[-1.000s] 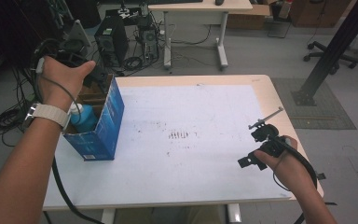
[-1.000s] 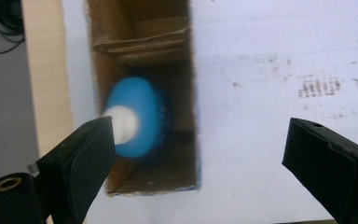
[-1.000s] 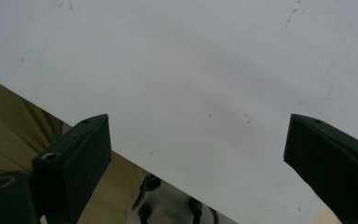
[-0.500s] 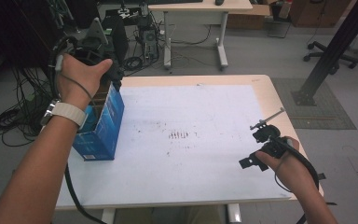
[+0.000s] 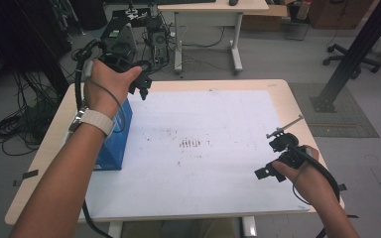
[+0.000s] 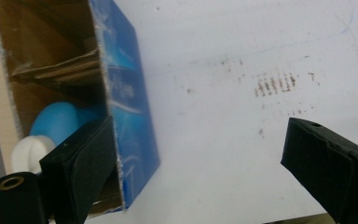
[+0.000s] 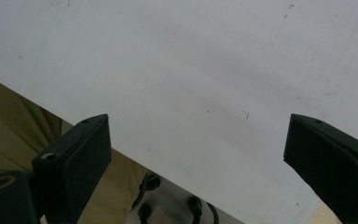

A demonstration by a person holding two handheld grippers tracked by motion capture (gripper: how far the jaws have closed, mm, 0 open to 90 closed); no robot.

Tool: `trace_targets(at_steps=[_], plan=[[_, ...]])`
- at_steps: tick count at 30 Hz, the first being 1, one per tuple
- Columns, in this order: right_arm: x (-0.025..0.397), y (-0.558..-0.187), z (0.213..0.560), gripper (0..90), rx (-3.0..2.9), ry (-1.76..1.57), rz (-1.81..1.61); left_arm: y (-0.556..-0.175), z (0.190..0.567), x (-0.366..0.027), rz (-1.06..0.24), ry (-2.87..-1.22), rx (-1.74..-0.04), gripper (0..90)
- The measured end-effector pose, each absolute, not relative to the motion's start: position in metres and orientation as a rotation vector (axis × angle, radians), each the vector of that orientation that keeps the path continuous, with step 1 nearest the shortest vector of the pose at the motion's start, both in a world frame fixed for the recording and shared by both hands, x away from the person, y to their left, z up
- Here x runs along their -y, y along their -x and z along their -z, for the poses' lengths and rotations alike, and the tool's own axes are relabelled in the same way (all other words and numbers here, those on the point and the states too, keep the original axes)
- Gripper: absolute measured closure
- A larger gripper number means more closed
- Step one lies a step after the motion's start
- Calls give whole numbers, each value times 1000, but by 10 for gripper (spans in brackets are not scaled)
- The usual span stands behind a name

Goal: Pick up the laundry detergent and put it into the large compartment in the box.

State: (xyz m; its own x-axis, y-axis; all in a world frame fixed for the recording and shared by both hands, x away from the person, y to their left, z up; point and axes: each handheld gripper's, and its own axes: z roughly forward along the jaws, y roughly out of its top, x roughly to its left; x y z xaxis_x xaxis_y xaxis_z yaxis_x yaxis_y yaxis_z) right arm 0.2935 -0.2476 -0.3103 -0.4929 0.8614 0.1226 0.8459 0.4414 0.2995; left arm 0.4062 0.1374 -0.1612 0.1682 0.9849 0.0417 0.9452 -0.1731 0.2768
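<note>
My table (image 5: pixel 297 111) has a pale wooden edge, and a big white sheet (image 5: pixel 218 114) covers most of its top. Near the middle of the sheet I see a small group of brown marks (image 5: pixel 190 144). Behind my table stands a white desk (image 5: pixel 213 7). An office chair (image 5: pixel 352 52) stands at the far right.

I can read no text from here. The blue box (image 6: pixel 126 116), just beside my left gripper's near jaw, carries pale swirls and a small white mark that may be lettering, too blurred to make out. The white sheet (image 6: pixel 242 140) between the jaws bears only brown smudges, no characters.
</note>
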Motion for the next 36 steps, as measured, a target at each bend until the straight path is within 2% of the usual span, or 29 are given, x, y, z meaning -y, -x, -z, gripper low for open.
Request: trace_targets(at_steps=[36], plan=[[239, -297, 314, 78, -2643, -1561, -481, -412, 198, -95, -239, -2287, -1833, 105]])
